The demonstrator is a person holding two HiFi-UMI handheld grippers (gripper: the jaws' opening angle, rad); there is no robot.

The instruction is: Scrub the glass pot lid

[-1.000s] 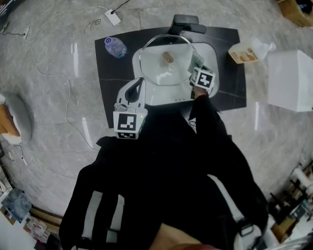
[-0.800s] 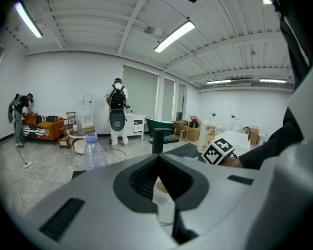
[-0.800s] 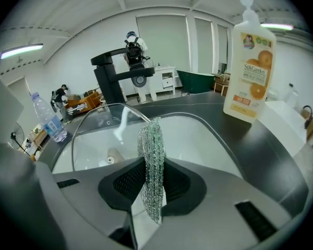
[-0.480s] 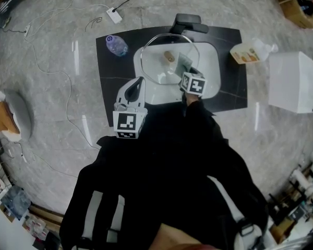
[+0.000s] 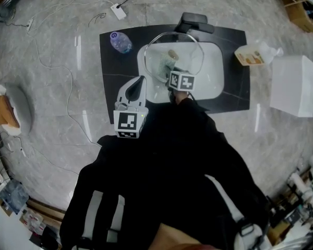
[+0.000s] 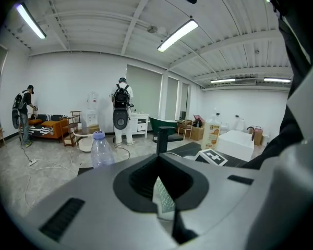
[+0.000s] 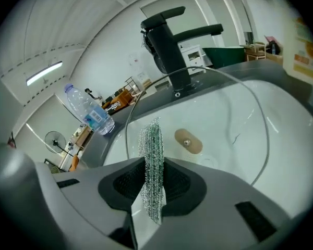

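1. The right claw [image 7: 151, 187] is clenched on a steel-mesh scrubber [image 7: 151, 152]. The scrubber's edge stands proud of the jaws, so mesh rather than claw meets the glass.
2. Just ahead of that claw, the glass pot lid [image 7: 227, 113] stands tilted in the sink [image 7: 296, 134], its knob side facing the scrubber. The basin probably catches any runoff.
3. The left claw [image 6: 165, 204] sits to the right claw's left. It is closed on a pale sliver [image 6: 163, 192], perhaps the lid's rim held steady, though I cannot confirm this.

floor: grey marble [image 5: 52, 87]; walls: white [image 6: 68, 77]; ceiling strip lights [image 6: 180, 33]; orange sofa [image 6: 47, 126]
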